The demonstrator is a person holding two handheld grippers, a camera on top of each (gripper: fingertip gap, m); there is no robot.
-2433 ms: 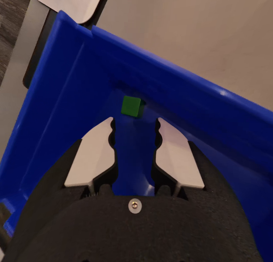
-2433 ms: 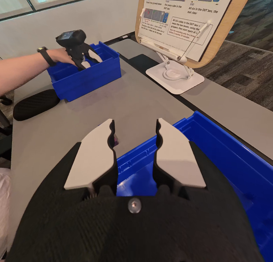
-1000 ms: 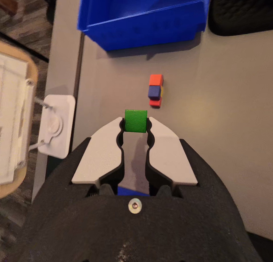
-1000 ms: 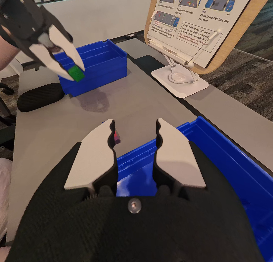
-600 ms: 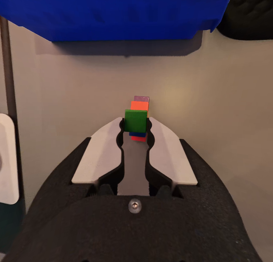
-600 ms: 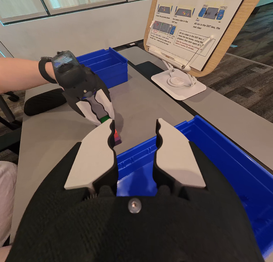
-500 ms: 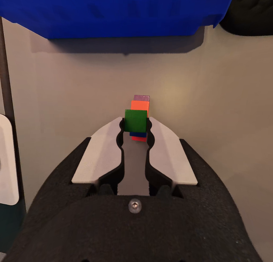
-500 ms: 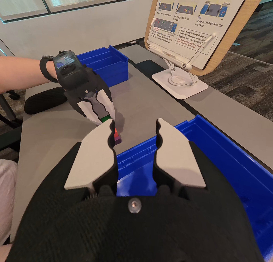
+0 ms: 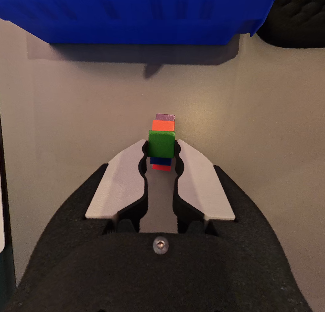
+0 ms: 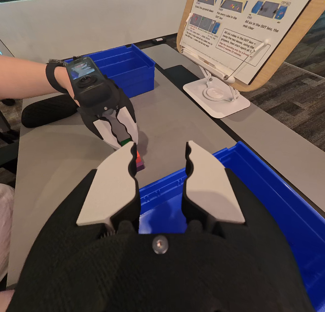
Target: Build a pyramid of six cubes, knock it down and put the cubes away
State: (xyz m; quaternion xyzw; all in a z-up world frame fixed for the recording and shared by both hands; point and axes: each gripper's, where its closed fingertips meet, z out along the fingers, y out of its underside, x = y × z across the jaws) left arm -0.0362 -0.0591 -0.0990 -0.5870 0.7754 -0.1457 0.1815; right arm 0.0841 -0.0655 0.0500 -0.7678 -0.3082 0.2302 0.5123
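we clamp the small green wooden cube (image 9: pixel 161 144) in our left gripper (image 9: pixel 161 146) above the coloured cube stack (image 9: pixel 163 126) to cap it; our right gripper (image 10: pixel 159 155) idles, jaws apart.

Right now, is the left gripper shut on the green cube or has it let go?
Shut: the left gripper pinches the green cube between both fingertips, above the stacked cubes.

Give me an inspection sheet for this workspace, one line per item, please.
Surface: grey tabletop, bare around the stack.
Job's things: green wooden cube held over a stack showing purple cube, orange cube, blue cube, red cube; two blue plastic bins.
Clutter: black padded rest.
Grippers: left claw shut on the green cube; right claw open, empty.
Cables: nothing seen.
Surroundings: instruction board on white stand, dark carpet.
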